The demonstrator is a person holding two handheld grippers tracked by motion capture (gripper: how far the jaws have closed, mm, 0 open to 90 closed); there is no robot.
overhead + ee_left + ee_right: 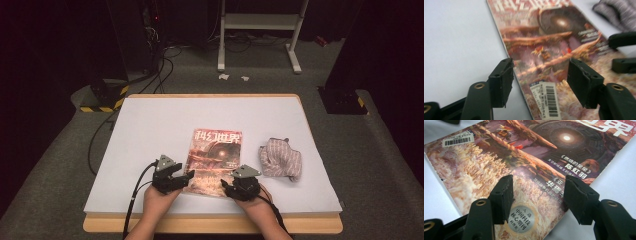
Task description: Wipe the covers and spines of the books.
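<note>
A magazine [214, 161] lay flat and closed, cover up, on the white table [150, 130] near its front edge. Its glossy cover showed a reddish-brown science-fiction scene with a glowing round portal, white Chinese title characters across the top, a barcode sticker [547, 99] at one lower corner and a round silver seal [521, 219] at the other.

The magazine [529, 157] cover reads 科幻世界, 陈虹羽; its silver seal [522, 218] 中国科技.
</note>
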